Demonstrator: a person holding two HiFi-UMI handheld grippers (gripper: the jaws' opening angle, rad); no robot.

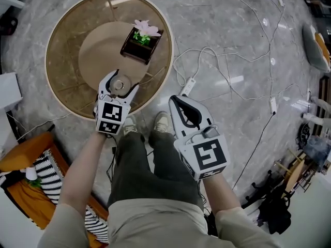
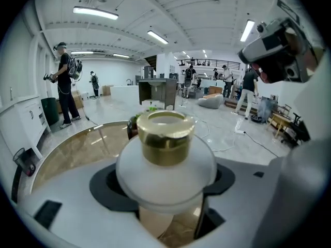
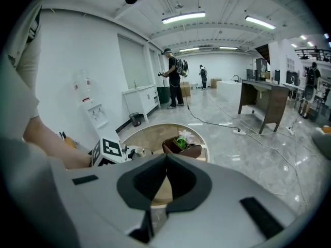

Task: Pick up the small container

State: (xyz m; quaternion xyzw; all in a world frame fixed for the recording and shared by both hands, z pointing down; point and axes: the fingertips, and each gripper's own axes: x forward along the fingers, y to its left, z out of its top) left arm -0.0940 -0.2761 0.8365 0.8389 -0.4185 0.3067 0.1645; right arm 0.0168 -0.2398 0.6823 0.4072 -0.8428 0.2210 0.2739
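Head view: a round table, tan glass in a pale rim, carries a dark planter with a pink flower. Near its front edge the left gripper pinches the container, a squat, bulbous, frosted-white jar with a shiny gold collar. The right gripper hangs over the floor, jaws pressed together on nothing. That smooth curved body likely slips: squeeze evenly at its widest girth and lift straight up, upright.

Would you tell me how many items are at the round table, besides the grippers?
2: the small container between the left hand-held gripper's jaws, and a flower box farther back.
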